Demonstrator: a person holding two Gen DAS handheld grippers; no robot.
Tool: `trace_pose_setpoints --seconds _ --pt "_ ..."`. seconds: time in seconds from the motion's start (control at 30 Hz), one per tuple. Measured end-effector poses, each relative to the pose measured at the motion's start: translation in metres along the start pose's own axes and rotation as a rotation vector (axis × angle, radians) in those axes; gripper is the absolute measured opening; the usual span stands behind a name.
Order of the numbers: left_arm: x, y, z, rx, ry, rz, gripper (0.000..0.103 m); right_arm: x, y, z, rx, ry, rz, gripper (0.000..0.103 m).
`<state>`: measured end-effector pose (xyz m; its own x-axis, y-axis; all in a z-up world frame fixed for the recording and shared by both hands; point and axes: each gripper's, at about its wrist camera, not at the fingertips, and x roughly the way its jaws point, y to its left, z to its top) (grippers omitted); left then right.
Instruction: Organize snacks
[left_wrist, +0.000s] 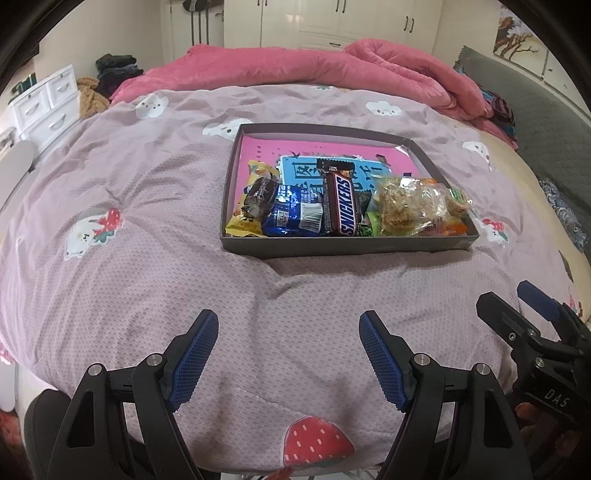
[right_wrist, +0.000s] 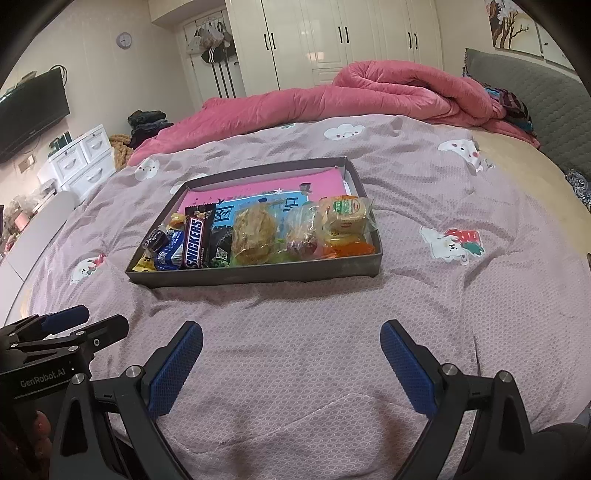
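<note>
Bed (left_wrist: 110, 295) under a mauve quilt cover printed with clouds and strawberries; a pink comforter (left_wrist: 295, 70) bunched along the far edge. Shallow grey box (left_wrist: 332, 247) sits mid-bed, flat on the cover, pink and blue printed lining showing in its far half. All snacks lie packed along the box's near wall. Near left corner: yellow packet (left_wrist: 240, 229) with a dark wrapped sweet (left_wrist: 258, 195) on top. Next to it a blue foil packet (left_wrist: 295, 218), then a Snickers bar (left_wrist: 341, 203) lying lengthwise, one end against the near wall. Right of the bar, clear-wrapped biscuits (left_wrist: 402, 206); at the near right corner, orange packets (left_wrist: 448, 227) and, in the right wrist view, a round clear tub with a green label (right_wrist: 345, 218). Left gripper (left_wrist: 288, 358): jaws spread wide, nothing between them, above bare quilt near the bed's near edge; the box lies well ahead of the fingertips, apart from them. Right gripper (right_wrist: 291, 365): jaws likewise spread and empty, just beside the left one, box well ahead and slightly to its left.
</note>
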<state>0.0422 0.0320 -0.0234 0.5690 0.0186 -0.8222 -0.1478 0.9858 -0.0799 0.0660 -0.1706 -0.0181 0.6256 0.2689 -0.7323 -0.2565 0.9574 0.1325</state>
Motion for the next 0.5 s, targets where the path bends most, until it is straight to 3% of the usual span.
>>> trace_pose_setpoints --seconds 0.33,0.5 --pt "0.010 0.012 0.005 -0.007 0.003 -0.023 0.080 0.010 -0.003 0.000 0.003 0.015 0.002 0.098" --pt "0.027 0.038 0.018 -0.035 -0.001 -0.017 0.080 0.018 -0.030 0.012 0.089 -0.007 -0.045 0.100"
